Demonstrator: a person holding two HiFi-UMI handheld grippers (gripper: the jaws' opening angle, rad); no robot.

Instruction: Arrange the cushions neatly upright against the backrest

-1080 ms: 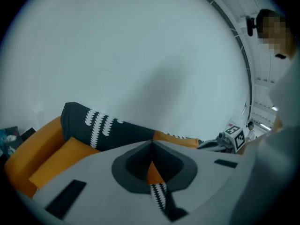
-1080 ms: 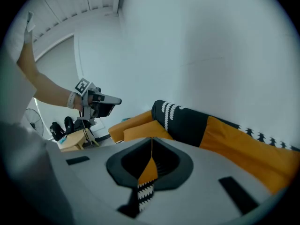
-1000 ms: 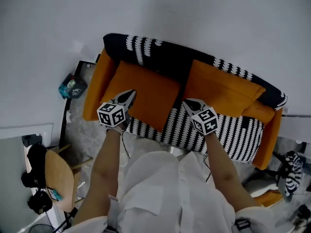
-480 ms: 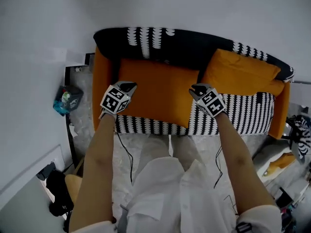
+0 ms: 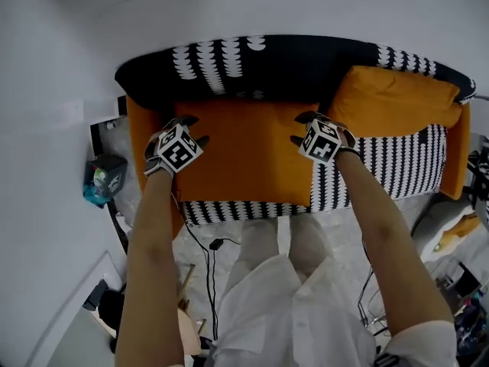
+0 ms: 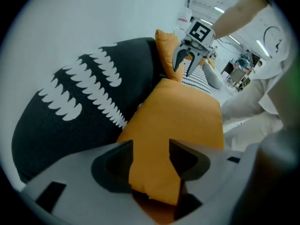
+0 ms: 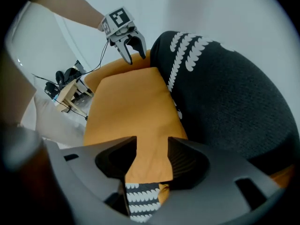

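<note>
On the sofa [image 5: 229, 63] seat, a big orange cushion [image 5: 248, 151] is leaning back, its top edge touching the backrest. It is looking soft and square, with small wrinkles in its plain cloth. A second, puffy orange cushion [image 5: 393, 102] is standing against the backrest on the right. Black cloth with white scallop marks is covering the sofa. A white wall is standing behind, and a black cable [image 5: 216, 245] is lying on the pale floor. The left tongs [image 6: 151, 146] and right tongs [image 7: 152, 146] have just been opening. They are gaping wide at the big cushion's two top corners, its cloth sitting between them, not squeezed.
</note>
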